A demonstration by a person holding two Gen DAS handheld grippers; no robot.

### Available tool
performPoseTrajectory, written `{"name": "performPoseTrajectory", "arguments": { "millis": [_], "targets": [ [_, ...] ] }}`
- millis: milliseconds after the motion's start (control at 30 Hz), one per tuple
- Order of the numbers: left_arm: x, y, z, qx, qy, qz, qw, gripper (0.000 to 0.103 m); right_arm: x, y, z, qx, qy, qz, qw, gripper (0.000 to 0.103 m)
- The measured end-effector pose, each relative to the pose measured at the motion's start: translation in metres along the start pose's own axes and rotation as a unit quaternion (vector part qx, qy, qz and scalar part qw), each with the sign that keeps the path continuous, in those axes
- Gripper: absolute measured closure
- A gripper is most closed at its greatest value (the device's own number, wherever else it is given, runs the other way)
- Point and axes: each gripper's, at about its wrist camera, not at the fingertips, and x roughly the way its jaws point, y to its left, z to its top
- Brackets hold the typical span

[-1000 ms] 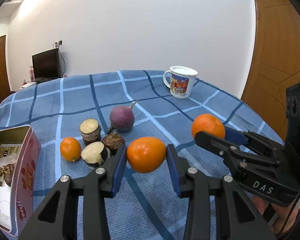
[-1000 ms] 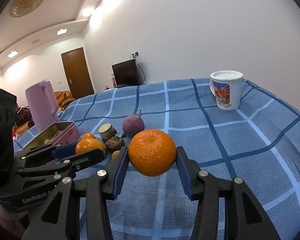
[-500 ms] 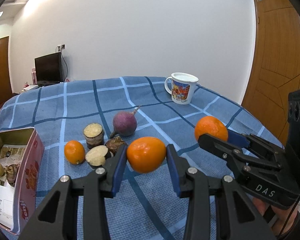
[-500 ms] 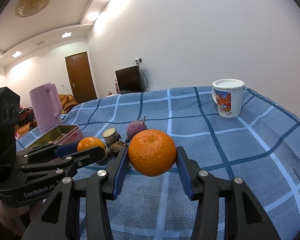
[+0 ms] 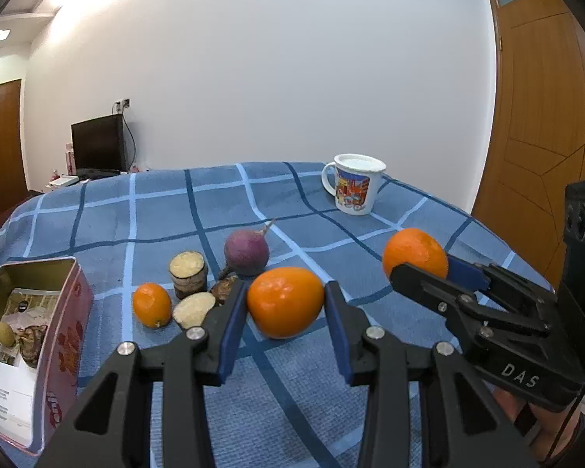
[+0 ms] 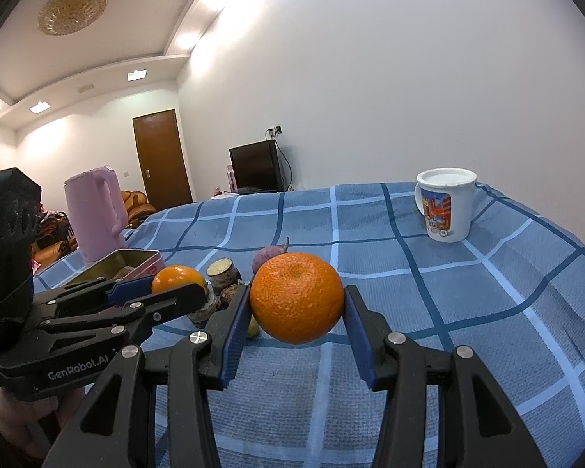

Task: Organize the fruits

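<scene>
The tin box (image 5: 64,312) at the near left is cut off by the edge of the left wrist view, and the things lying inside it are too small to name. In the right wrist view the left hand-held gripper (image 6: 167,290) covers most of the cluster of produce, and only a sliver of a yellowish thing (image 6: 253,327) shows beside the right hand-held gripper's left finger; what it is cannot be told. Of the person, only a bit of a hand (image 5: 542,425) shows under the right tool at the lower right.

The left hand-held gripper (image 5: 284,314) is closed on a smooth orange (image 5: 285,302), its blue pads pressing both sides, the fruit held above the blue checked cloth (image 5: 156,214) of the counter. The right hand-held gripper (image 6: 297,312) is closed likewise on a dimpled orange (image 6: 297,297), which also hangs clear of the cloth. The two tools sit side by side, both pointing slightly downward toward the far wall.

A third small orange (image 5: 152,304) lies on the cloth just beyond the left gripper's left finger, beside cut root pieces (image 5: 188,279) and a purple radish (image 5: 246,249). A printed mug (image 5: 353,189) stands far right; a pink kettle (image 6: 93,212) stands far left.
</scene>
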Motion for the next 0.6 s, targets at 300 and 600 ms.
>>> {"name": "performPoseTrajectory", "arguments": {
  "millis": [300,600],
  "targets": [
    [-0.005,-0.004,0.000,0.010,-0.014,0.005,0.9998,0.061,-0.005,0.000,0.000,-0.005,-0.013,0.000,1.000,0.054],
    [-0.011,-0.002,0.000,0.010,-0.030,0.008,0.9995,0.061,-0.011,0.003,-0.001,-0.009,-0.027,0.001,1.000,0.054]
  ]
}}
